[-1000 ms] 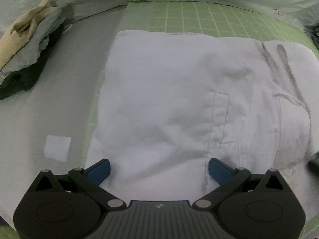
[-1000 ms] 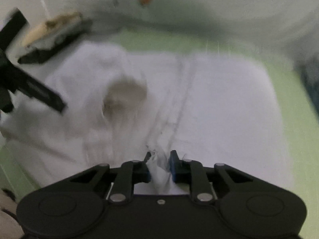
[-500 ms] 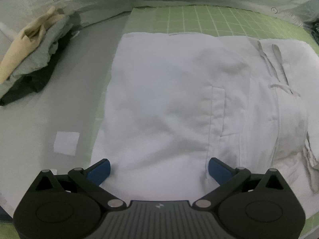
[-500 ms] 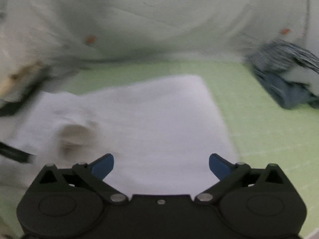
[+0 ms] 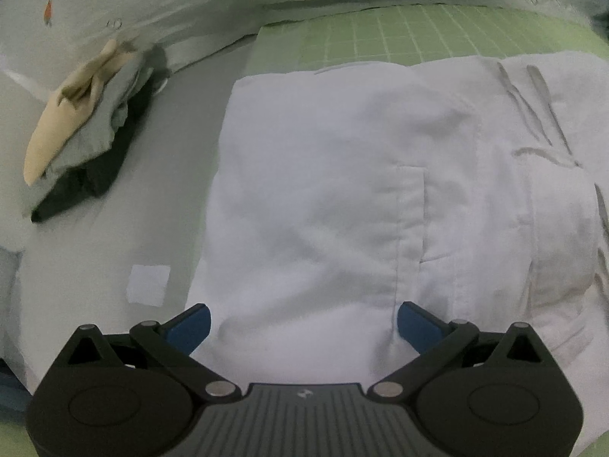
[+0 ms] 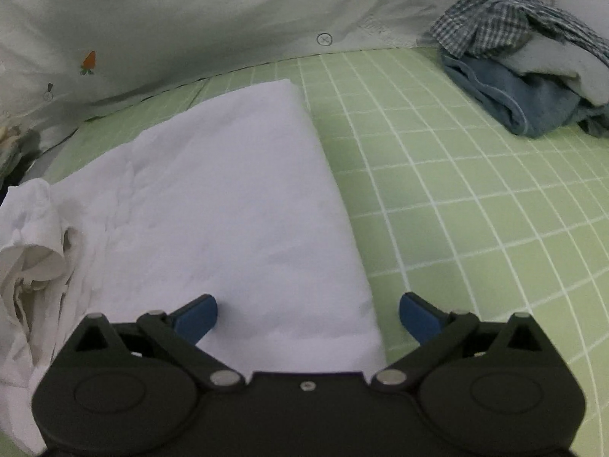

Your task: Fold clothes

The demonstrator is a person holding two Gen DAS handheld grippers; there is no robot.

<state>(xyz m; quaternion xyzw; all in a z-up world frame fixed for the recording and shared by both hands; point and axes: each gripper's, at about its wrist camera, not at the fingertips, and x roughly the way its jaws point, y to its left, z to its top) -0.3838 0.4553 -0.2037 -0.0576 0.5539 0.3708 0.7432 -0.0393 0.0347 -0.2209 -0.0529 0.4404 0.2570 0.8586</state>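
Note:
A white garment (image 5: 342, 198) lies folded flat on the green grid mat (image 5: 399, 34), with a pocket seam and drawstrings toward its right side. My left gripper (image 5: 304, 323) is open just above the garment's near edge, nothing between its blue fingers. In the right wrist view the same white garment (image 6: 228, 205) shows a smooth folded panel and a bunched waistband at the far left. My right gripper (image 6: 308, 314) is open over the garment's near right corner, holding nothing.
A pile of beige, grey and dark clothes (image 5: 83, 129) sits at the left on the grey sheet. A checked shirt on blue and pale clothes (image 6: 525, 76) is heaped at the back right. A printed white sheet (image 6: 190, 19) rises behind the green mat (image 6: 475, 209).
My right gripper let go of the white fabric it pinched, opened, and swung right toward the garment's right edge. The left gripper stayed open and drew back slightly.

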